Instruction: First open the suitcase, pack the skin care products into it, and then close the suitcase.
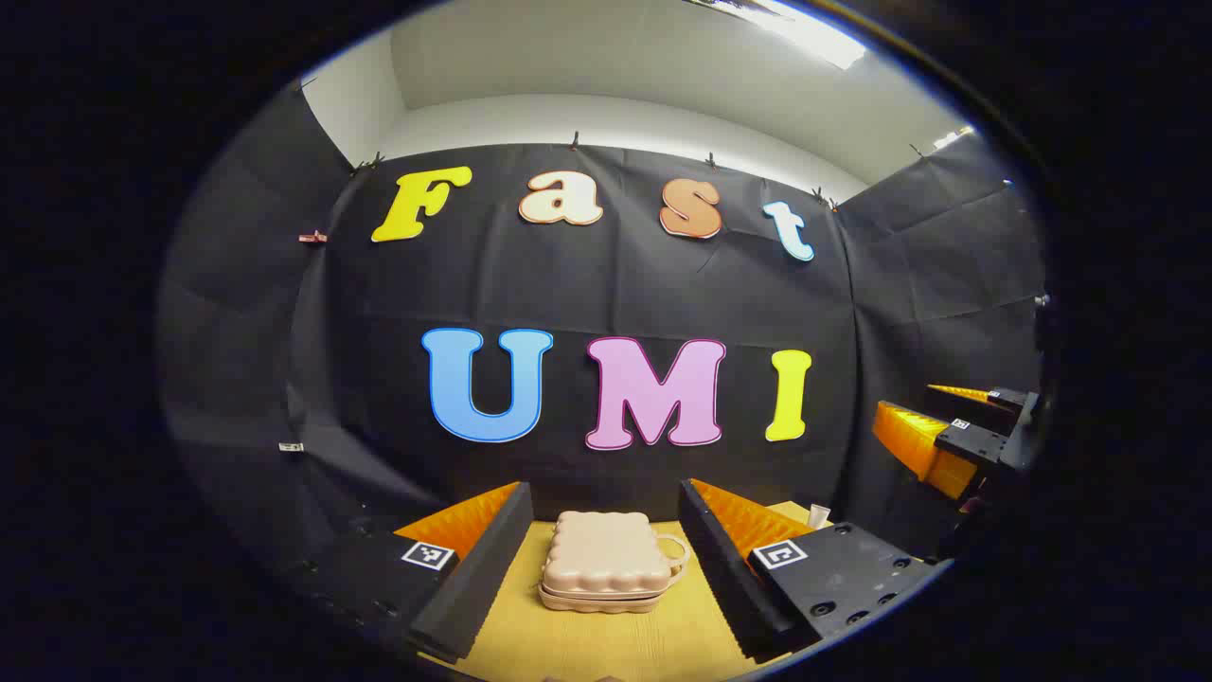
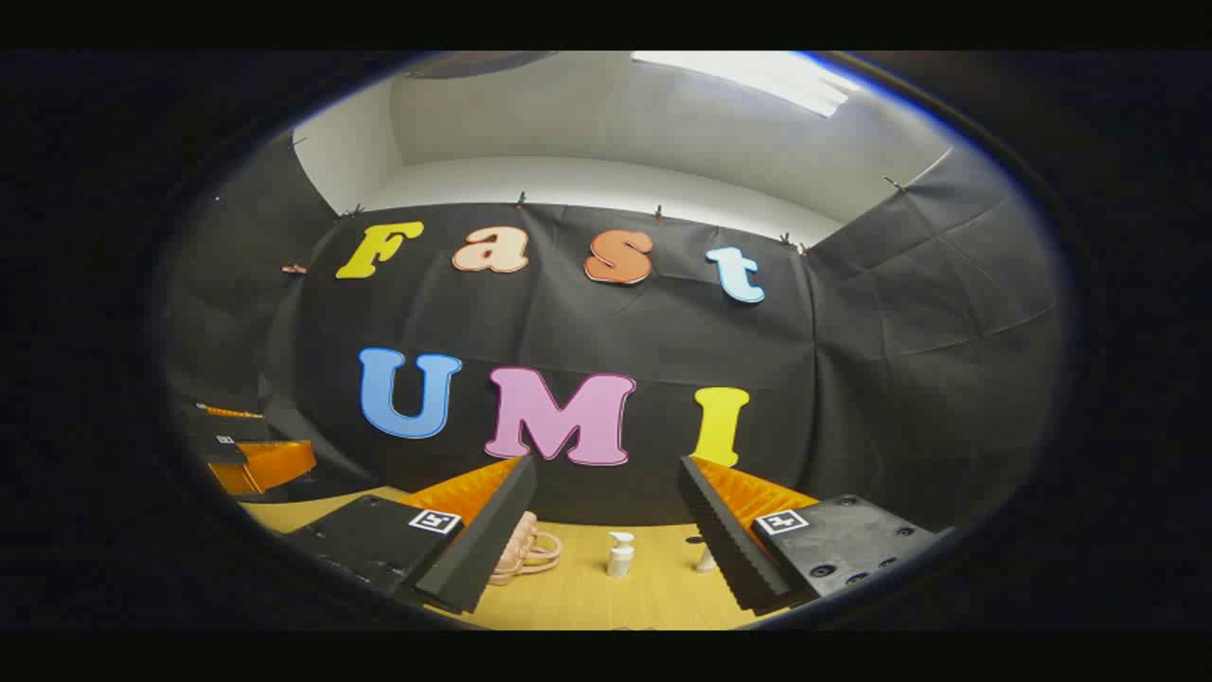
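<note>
Both grippers, left (image 1: 602, 559) and right (image 2: 606, 545), spread over the table (image 1: 606, 644); suitcase (image 1: 606, 564) closed, pump bottle (image 2: 620, 554) nearby (perhaps another beyond).

Suitcase (image 1: 603, 561), ahead between the left gripper's (image 1: 606, 530) spread fingers: smooth, slightly glossy plastic shell with a scalloped, quilted relief. Table (image 1: 587, 644) beneath both grippers: matt light wood with fine straight grain. Pump bottle (image 2: 619, 554), ahead between the right gripper's (image 2: 606, 516) spread fingers: smooth white plastic; finger pads (image 2: 729, 540) finely ribbed and matt.
</note>
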